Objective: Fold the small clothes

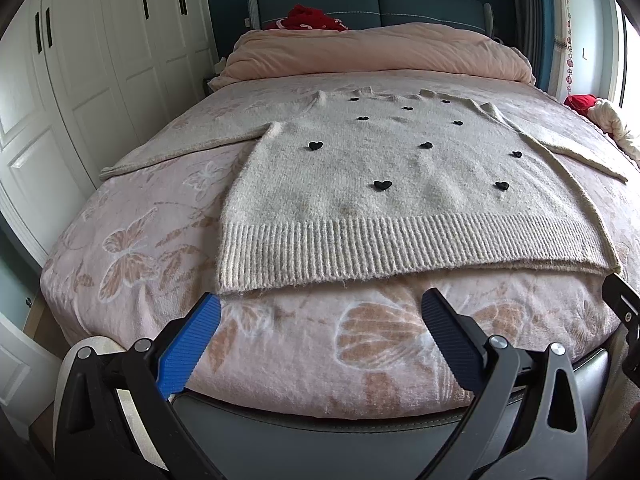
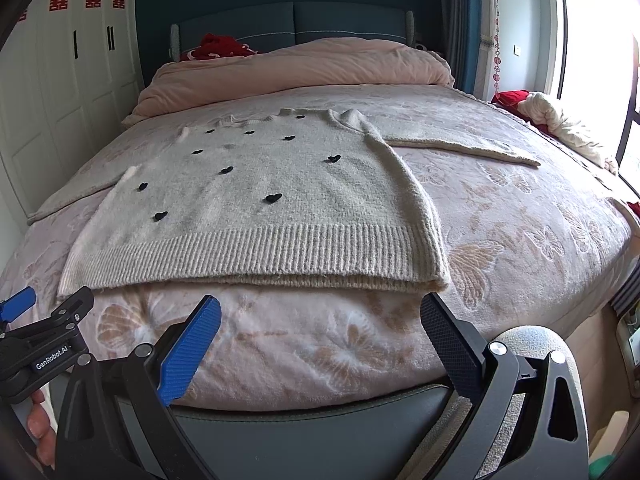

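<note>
Cream sweater (image 1: 400,184) flat on bed (image 1: 280,344), both hand-held grippers (image 1: 320,312) (image 2: 320,312) spread apart, "GenRobot.AI" label (image 2: 53,358)

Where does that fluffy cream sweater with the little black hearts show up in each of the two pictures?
Left wrist view: the sweater lies flat mid-frame, slightly right of centre.
Right wrist view: the sweater sits left of centre.
Shared landmark: the rolled pink duvet behind it, by the headboard.
</note>
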A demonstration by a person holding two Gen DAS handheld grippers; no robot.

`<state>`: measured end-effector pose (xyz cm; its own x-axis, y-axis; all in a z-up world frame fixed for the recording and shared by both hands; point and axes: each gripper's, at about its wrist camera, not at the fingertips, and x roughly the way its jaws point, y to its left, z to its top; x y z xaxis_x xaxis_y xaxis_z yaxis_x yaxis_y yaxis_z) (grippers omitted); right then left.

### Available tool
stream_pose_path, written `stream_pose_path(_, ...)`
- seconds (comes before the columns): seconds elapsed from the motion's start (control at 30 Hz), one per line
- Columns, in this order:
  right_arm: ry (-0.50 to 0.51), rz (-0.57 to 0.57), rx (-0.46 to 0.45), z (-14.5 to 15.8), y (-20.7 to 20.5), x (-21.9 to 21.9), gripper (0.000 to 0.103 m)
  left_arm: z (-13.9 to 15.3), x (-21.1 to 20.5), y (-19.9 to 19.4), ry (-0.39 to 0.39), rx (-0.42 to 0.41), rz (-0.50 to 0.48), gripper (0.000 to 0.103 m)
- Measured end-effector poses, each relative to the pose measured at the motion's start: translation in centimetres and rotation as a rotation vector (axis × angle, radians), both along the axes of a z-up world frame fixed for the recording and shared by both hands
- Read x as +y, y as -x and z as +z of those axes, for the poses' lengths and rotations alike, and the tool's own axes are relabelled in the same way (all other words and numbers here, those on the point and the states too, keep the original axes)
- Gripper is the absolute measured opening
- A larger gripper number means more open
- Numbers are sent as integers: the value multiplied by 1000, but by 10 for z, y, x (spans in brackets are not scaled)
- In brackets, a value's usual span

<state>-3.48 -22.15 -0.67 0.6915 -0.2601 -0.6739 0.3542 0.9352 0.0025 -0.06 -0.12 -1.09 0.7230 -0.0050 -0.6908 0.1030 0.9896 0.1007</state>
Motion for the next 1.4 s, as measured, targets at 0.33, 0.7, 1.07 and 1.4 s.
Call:
stream_pose_path(0.33, 0, 1, 3, 0, -1, 0, 98, 0, 0, 0, 1, 0, 1, 98)
stream_pose_path(0.7, 1, 4, 4, 0, -1, 1, 98, -1, 0, 0, -3, -2, -1, 98)
stream_pose_path(1.07, 1, 4, 4, 0, -1, 2, 98, -1, -1, 0, -2, -1, -2, 98)
stream_pose_path(1.4, 2, 3, 5, -1, -1, 1, 98, -1, -1, 1, -5, -3, -2, 98)
